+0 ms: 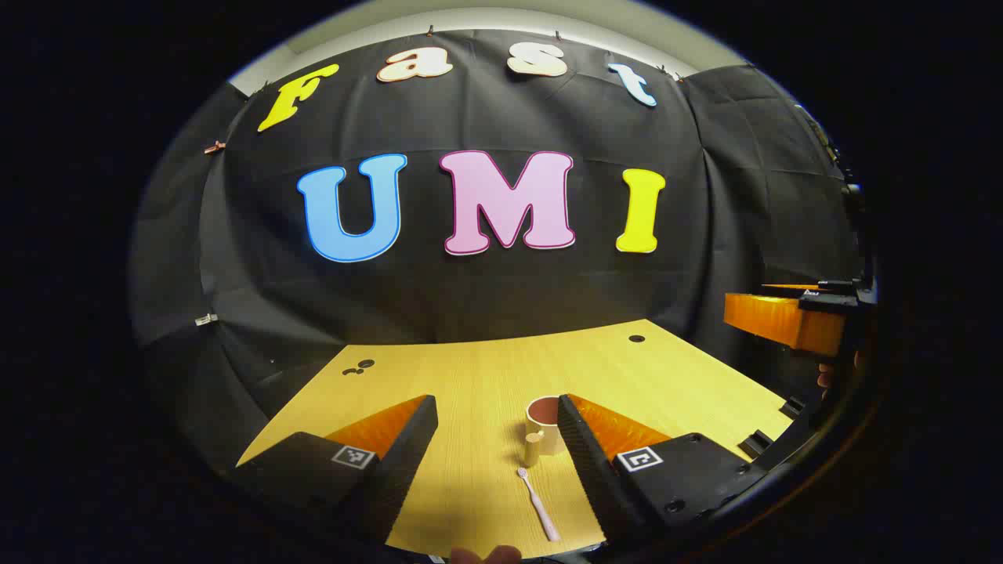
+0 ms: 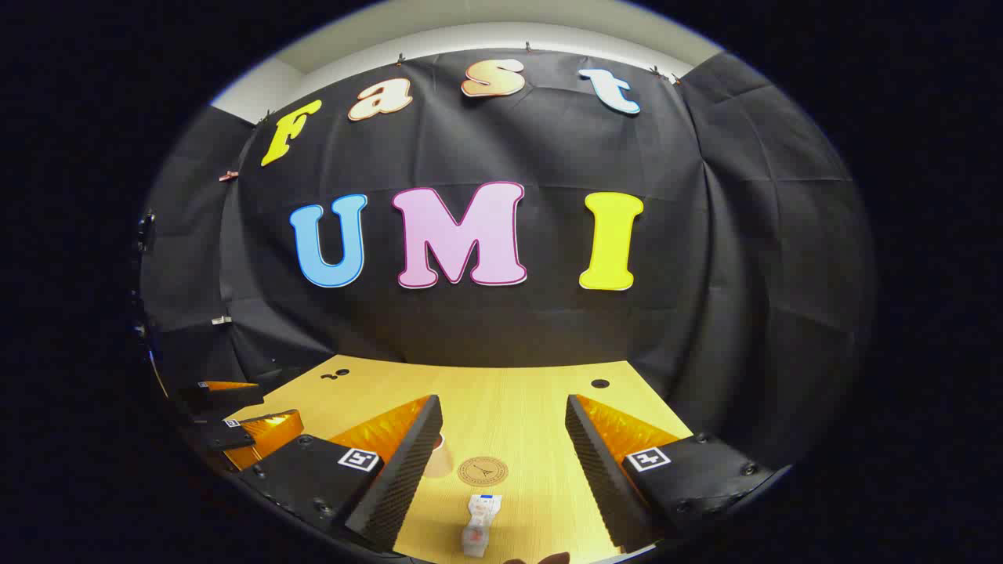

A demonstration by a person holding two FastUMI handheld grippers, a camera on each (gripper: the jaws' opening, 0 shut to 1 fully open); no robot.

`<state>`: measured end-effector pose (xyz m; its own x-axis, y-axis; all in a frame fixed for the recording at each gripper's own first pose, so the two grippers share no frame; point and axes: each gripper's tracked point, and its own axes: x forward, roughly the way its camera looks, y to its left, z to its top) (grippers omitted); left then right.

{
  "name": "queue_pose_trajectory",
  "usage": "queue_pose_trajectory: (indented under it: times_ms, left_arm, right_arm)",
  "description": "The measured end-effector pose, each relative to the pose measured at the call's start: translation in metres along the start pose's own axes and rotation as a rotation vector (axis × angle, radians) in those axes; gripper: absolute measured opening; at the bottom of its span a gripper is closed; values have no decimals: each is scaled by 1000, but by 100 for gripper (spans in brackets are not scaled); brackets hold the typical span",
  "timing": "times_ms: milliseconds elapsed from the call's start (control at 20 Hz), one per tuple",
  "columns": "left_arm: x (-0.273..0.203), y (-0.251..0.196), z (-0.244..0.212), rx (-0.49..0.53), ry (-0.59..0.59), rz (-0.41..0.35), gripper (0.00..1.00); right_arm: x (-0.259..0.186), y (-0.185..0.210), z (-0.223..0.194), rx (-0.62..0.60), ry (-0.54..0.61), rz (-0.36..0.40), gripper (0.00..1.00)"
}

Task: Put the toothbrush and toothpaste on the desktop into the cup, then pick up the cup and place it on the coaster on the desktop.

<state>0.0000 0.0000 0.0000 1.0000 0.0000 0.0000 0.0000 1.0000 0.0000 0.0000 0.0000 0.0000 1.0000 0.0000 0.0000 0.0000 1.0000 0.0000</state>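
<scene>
Nothing's gone in yet: the toothbrush (image 1: 539, 504) lies flat on the worktop (image 1: 470, 376) just before the cup (image 1: 545, 427), the toothpaste (image 2: 479, 523) near the coaster (image 2: 483, 471). Left tool (image 1: 497, 431) and right tool (image 2: 501, 439) both hang spread wide, empty. Everything's left to do.

Dim booth, sharp focus, fisheye-warped edges.

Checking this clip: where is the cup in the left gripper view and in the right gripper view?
Left gripper view: the cup is low centre, against the right finger, beyond the toothbrush.
Right gripper view: the cup peeks out beside the left finger, left of the coaster.
Shared landmark: the round hole near the desktop's far edge.
</scene>
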Motion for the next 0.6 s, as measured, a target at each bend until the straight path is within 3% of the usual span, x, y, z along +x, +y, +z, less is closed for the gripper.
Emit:
queue_pose_trajectory:
  times_ms: [600]
  left_arm:
    - [-7,1,-17,-12,48,8,95]
  right_arm:
    - [4,1,-20,-26,56,26,97]
